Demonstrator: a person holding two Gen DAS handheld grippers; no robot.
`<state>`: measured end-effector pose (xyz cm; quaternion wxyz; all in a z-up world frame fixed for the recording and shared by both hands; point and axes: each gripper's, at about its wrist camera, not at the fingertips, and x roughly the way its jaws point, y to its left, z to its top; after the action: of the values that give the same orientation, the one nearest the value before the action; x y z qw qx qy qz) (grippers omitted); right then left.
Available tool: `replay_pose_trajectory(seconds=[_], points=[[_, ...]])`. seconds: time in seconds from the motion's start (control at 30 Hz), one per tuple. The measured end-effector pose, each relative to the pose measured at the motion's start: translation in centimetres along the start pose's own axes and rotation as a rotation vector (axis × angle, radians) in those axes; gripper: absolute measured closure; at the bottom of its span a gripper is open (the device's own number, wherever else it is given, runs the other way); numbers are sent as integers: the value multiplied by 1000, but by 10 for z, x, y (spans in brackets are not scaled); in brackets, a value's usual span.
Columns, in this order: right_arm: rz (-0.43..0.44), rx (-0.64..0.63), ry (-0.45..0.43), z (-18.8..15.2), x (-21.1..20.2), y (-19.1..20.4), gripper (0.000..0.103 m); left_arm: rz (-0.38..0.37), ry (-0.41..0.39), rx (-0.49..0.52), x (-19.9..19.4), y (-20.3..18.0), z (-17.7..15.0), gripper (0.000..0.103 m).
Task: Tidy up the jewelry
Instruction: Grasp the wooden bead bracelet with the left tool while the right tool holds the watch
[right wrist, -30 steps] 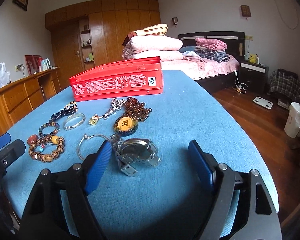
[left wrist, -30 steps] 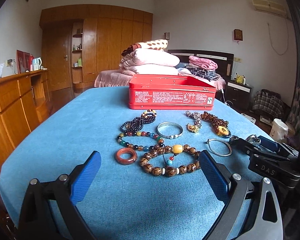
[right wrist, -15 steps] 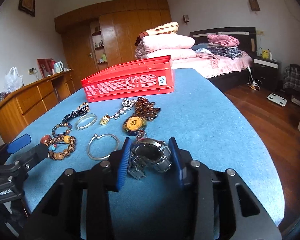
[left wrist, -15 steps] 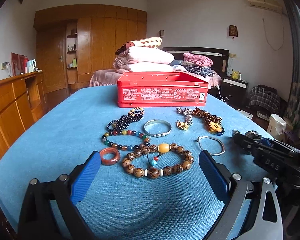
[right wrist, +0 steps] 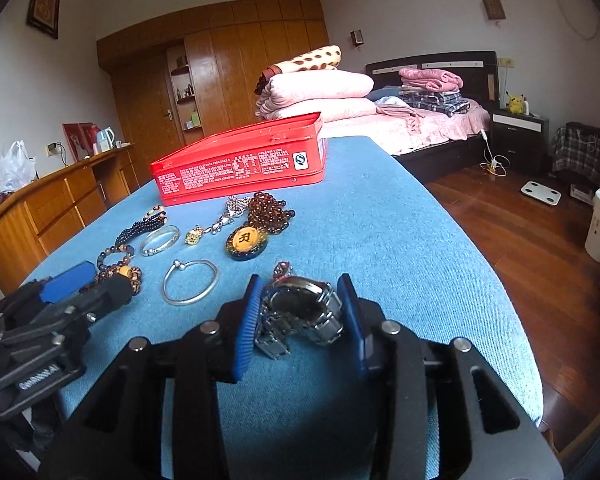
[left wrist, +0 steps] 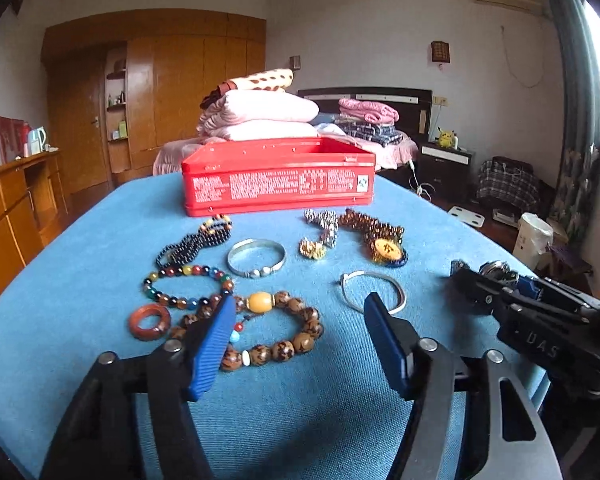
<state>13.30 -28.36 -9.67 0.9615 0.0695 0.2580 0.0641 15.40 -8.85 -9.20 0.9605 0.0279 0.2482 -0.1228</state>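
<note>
My right gripper (right wrist: 300, 312) is clamped on the steel watch (right wrist: 300, 306), low centre of the frame, dark face up, band trailing lower left. My left gripper (left wrist: 300, 332) is closing around the wooden bead bracelet (left wrist: 260, 330) (amber bead on top) lying flat on the blue worktop (left wrist: 100, 240). Only the left view shows inside the red tin (left wrist: 278, 182).

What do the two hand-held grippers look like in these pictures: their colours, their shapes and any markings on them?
Both look alike. The left gripper and the right gripper have black angular frames with cut-out openings, round silver pivot pins, and two fingers faced with ribbed blue pads. Small pale lettering marks each body's side, too small to read surely. No cables, hands or sleeves show.
</note>
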Motion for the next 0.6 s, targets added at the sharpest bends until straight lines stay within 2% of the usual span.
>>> replay_pose_trajectory(seconds=[0.23, 0.3, 0.4, 0.5, 0.53, 0.6], points=[[2, 5, -4, -1, 0, -1, 66, 62, 19, 35, 7, -6, -6, 46], [1, 6, -6, -1, 0, 0, 65, 46, 39, 35, 10, -8, -7, 52], [-6, 4, -8, -1, 1, 0, 64, 62, 34, 36, 11, -11, -8, 53], [-10, 3, -10, -1, 1, 1, 64, 63, 28, 42, 10, -12, -9, 65], [-12, 2, -9, -1, 2, 2, 64, 79, 24, 52, 9, -14, -10, 72], [-17, -8, -10, -2, 2, 3, 62, 89, 18, 63, 9, -14, -11, 74]])
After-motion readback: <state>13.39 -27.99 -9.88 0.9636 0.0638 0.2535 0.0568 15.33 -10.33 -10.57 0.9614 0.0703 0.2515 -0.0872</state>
